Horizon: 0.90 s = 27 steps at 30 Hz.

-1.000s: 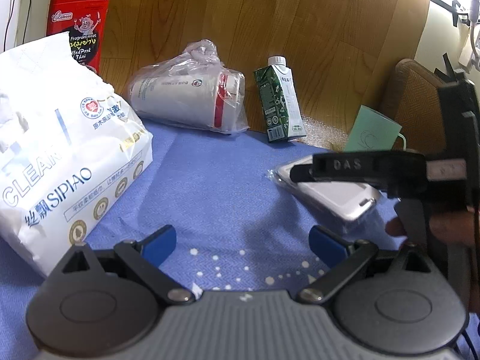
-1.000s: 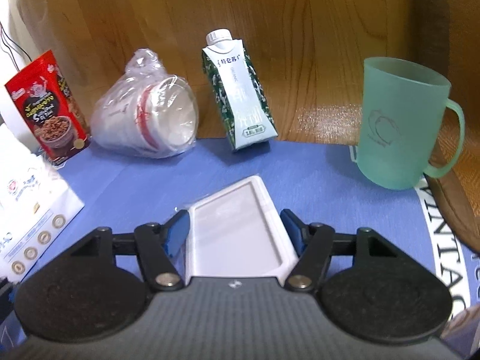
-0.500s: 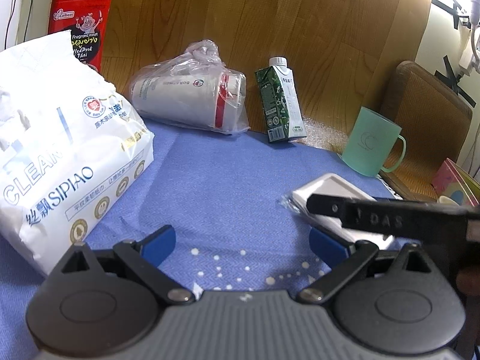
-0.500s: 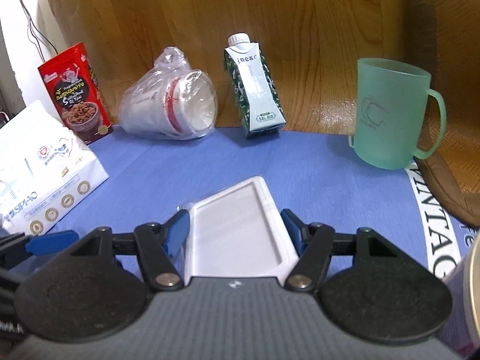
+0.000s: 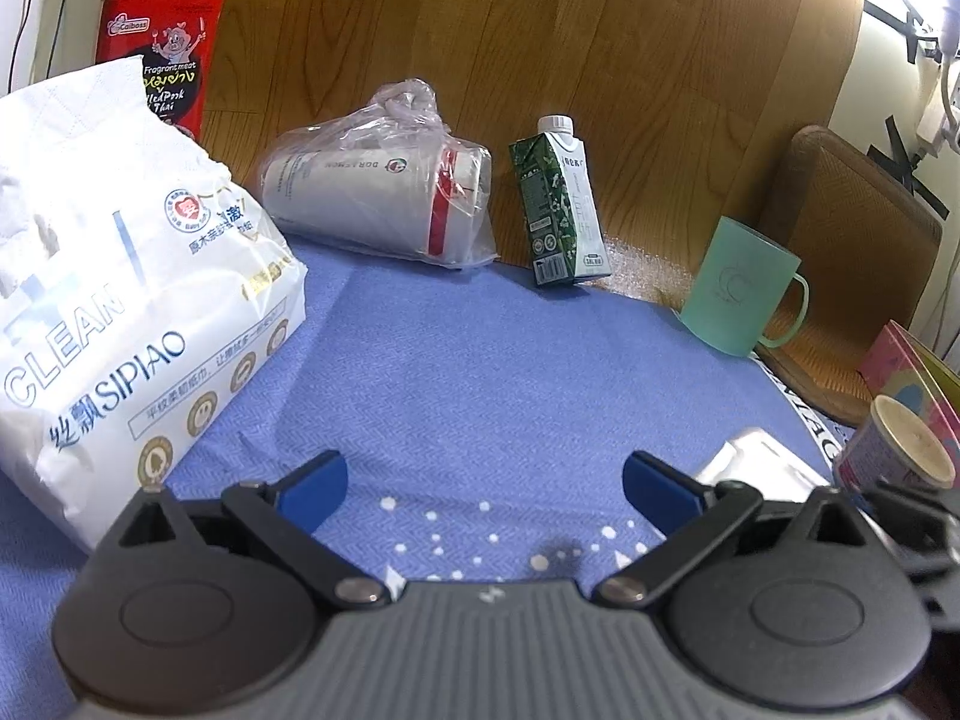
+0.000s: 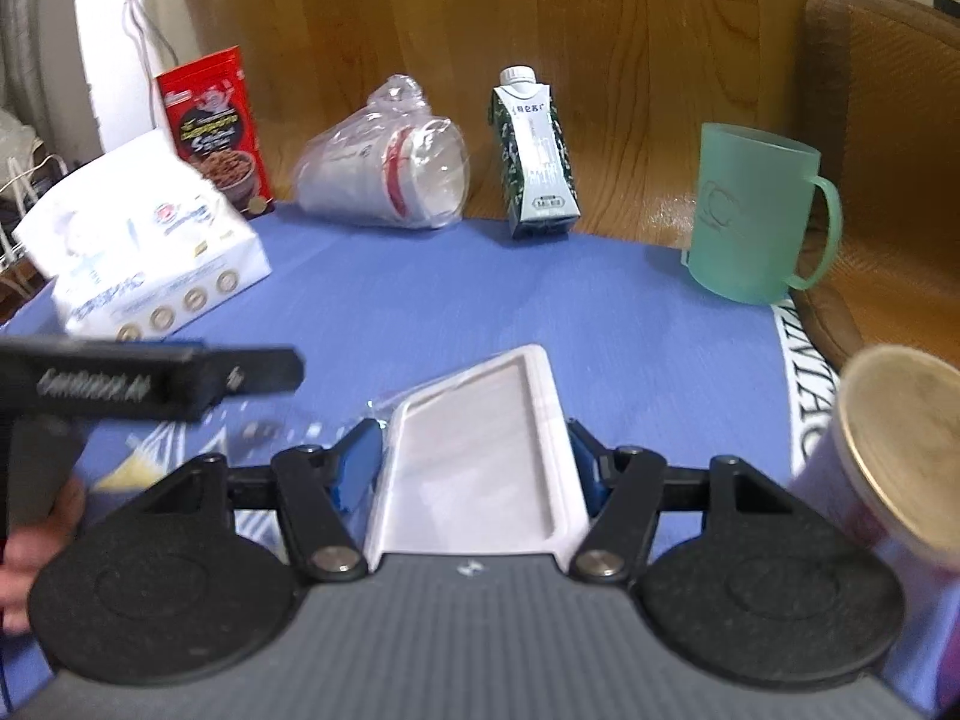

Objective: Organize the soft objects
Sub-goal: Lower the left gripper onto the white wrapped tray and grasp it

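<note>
Right now my right gripper [image 6: 477,468] holds a flat white packet [image 6: 480,456] in clear plastic wrap, blue pads pressing on its two long sides, its far end jutting out over the blue cloth [image 6: 450,294]. The jaws sit at a middling width, set by the packet. My left gripper [image 5: 483,483] is spread wide with nothing between its fingers, parked low over the cloth; from there the packet's white corner shows at the near right.

Judging by the task, I'm carrying this soft packet toward wherever the soft things gather. The big white tissue pack [image 6: 144,240] at the far left looks the likely neighbour, though that is only my guess. The step in hand is a carry, so doing it well means keeping the packet level and the squeeze gentle — enough that the slick wrap doesn't slide through the pads, not so much that the packet buckles along its middle.

Obstacles matter more than speed. A paper tub [image 6: 900,450] stands close on the near right, and the green mug [image 6: 750,213] is at the far right; a careless swing could clip either. The milk carton [image 6: 534,156] and the bagged stack of paper cups [image 6: 390,177] line the far edge against the wooden panel, with a red snack pouch [image 6: 216,126] behind the tissues. My left gripper also crosses the near left of the right view, so I'd keep it clear and lower the packet flat before letting the pads spread.
</note>
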Motion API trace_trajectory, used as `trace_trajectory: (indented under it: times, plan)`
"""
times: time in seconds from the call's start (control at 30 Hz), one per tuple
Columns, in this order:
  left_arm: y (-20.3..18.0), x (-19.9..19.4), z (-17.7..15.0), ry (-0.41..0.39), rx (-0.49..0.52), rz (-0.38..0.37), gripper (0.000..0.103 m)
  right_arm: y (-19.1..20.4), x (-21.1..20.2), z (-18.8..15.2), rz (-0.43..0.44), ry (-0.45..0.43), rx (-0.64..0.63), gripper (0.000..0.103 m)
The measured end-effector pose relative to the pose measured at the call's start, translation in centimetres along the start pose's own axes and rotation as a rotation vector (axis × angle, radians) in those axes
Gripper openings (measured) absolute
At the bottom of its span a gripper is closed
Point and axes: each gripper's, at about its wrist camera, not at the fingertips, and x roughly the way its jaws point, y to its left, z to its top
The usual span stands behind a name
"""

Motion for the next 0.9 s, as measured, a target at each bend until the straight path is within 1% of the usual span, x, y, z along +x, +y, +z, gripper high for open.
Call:
trace_trajectory:
  times: [0.23, 0.43, 0.5, 0.53, 0.57, 0.63, 0.67, 0.77, 0.9]
  plan:
    - [-0.3, 0.3, 0.0, 0.003, 0.02, 0.009, 0.102, -0.3, -4.7, -3.3, 0.002, -0.005, -0.026, 0.066]
    - [-1.2, 0.3, -0.3, 0.014, 0.069, 0.028, 0.102, -1.3, -9.2, -6.6, -0.045, -0.024, -0.025, 0.066]
    - [-1.5, 0.3, -0.4, 0.019, 0.09, 0.041, 0.102, -1.8, -10.7, -7.5, -0.072, -0.04, -0.023, 0.068]
    - [-1.7, 0.4, -0.5, 0.022, 0.099, 0.049, 0.102, -1.8, -11.4, -8.0, -0.092, -0.046, -0.032, 0.071]
    - [-1.8, 0.4, -0.5, 0.025, 0.107, 0.056, 0.102, -1.7, -11.9, -8.4, -0.121, -0.059, -0.043, 0.079]
    - [-2.2, 0.4, -0.7, 0.03, 0.123, 0.073, 0.102, -1.6, -13.5, -9.5, -0.175, -0.104, -0.06, 0.085]
    - [-2.3, 0.4, -0.8, 0.032, 0.13, 0.081, 0.102, -1.5, -14.2, -9.9, -0.184, -0.123, -0.06, 0.085]
    - [-3.0, 0.6, -1.0, 0.045, 0.167, 0.112, 0.102, -1.5, -16.2, -11.1, -0.179, -0.181, -0.046, 0.088]
    - [-3.8, 1.0, -1.2, 0.058, 0.21, 0.149, 0.103, -1.0, -17.8, -12.4, -0.163, -0.212, -0.055, 0.089]
